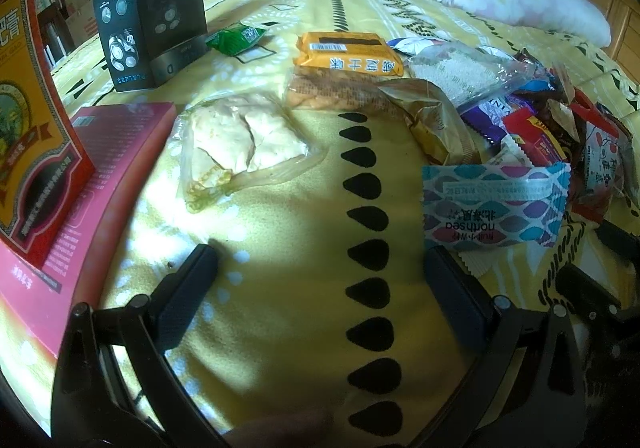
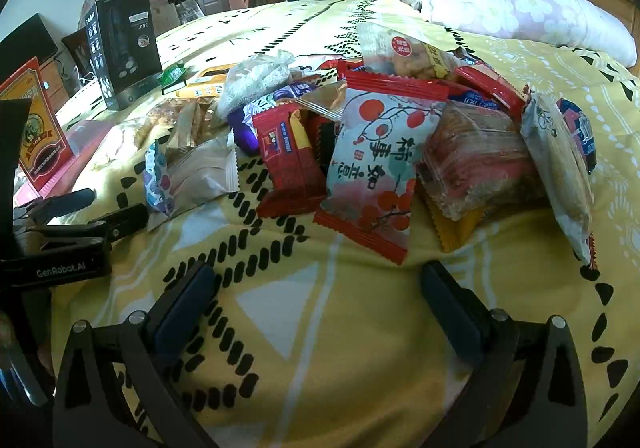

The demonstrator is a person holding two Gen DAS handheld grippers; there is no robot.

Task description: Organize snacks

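Observation:
A heap of wrapped snacks [image 2: 384, 127] lies on a yellow patterned bedspread [image 2: 320, 328]. My left gripper [image 1: 320, 264] is open with nothing between its fingers; a patterned "northsea" packet [image 1: 494, 203] lies just beyond its right fingertip. Ahead of it lie a clear bag of pale pastry [image 1: 240, 139], an orange packet [image 1: 348, 53] and a green packet [image 1: 236, 39]. My right gripper [image 2: 316, 288] is open and empty, just short of a white packet with red fruit print [image 2: 380, 171] and a red packet [image 2: 288, 159]. The left gripper [image 2: 116, 217] shows at the left of the right wrist view.
A black product box [image 1: 148, 3] stands upright at the back left. A red and gold box [image 1: 28, 119] stands on a flat pink box [image 1: 92, 187]. A floral pillow [image 2: 520, 11] lies at the far right. Bags and clothes crowd the room beyond the bed.

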